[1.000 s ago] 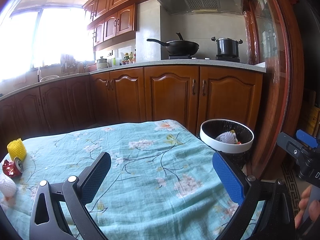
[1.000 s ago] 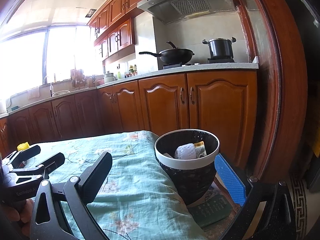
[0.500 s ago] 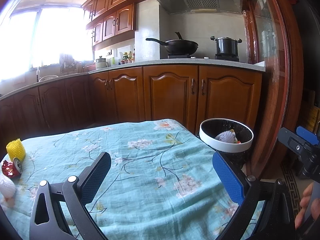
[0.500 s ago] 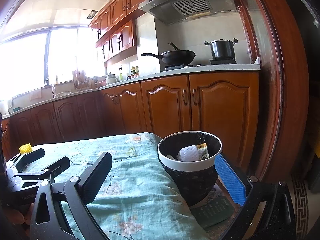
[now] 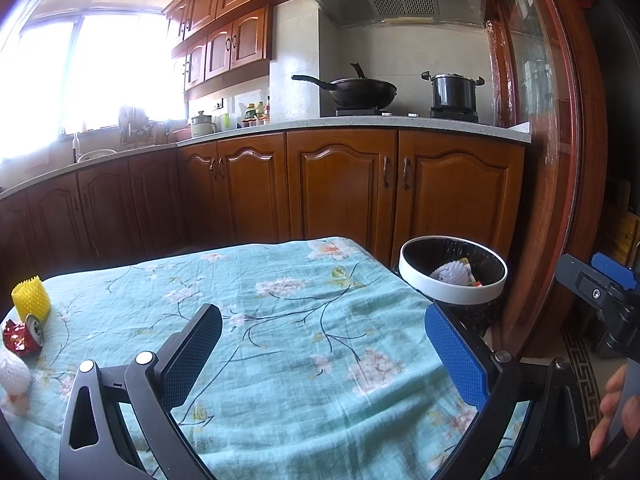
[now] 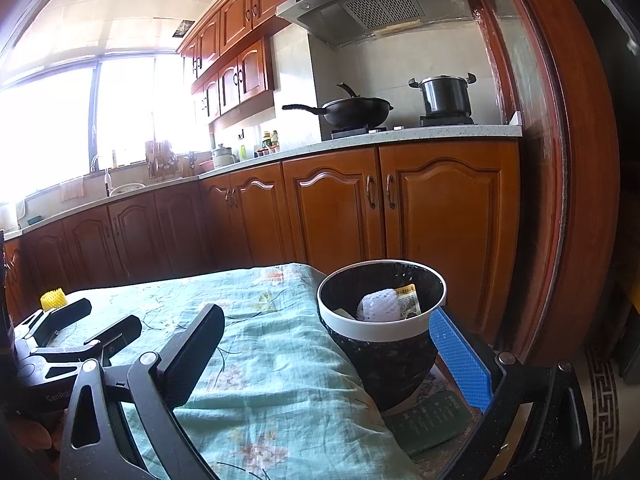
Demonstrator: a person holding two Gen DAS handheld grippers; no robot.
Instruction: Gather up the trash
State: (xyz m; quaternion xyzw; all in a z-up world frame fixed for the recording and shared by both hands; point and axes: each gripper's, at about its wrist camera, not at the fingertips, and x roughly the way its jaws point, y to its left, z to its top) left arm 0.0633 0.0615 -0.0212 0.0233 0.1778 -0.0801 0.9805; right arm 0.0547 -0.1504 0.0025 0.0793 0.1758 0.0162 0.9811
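A black bin with a white rim (image 5: 452, 290) (image 6: 382, 330) stands on the floor off the table's right end; white foam netting (image 6: 379, 305) and a yellow wrapper (image 6: 408, 299) lie inside. On the table's far left sit a yellow foam sleeve (image 5: 31, 298) (image 6: 53, 300), a crushed red can (image 5: 22, 334) and white foam netting (image 5: 14, 372). My left gripper (image 5: 324, 354) is open above the tablecloth, nothing between its fingers. My right gripper (image 6: 328, 354) is open near the bin, empty. The left gripper (image 6: 86, 326) also shows in the right wrist view.
A teal floral cloth covers the table (image 5: 280, 320). Wooden kitchen cabinets (image 5: 340, 184) run behind it, with a wok (image 5: 360, 92) and a pot (image 5: 454, 92) on the stove. A wooden door frame (image 5: 560, 160) rises right of the bin. A green mat (image 6: 428, 420) lies under the bin.
The right gripper has drifted slightly back and left, so the bin sits a little further right in its view. The left gripper has barely moved. Both stay open.
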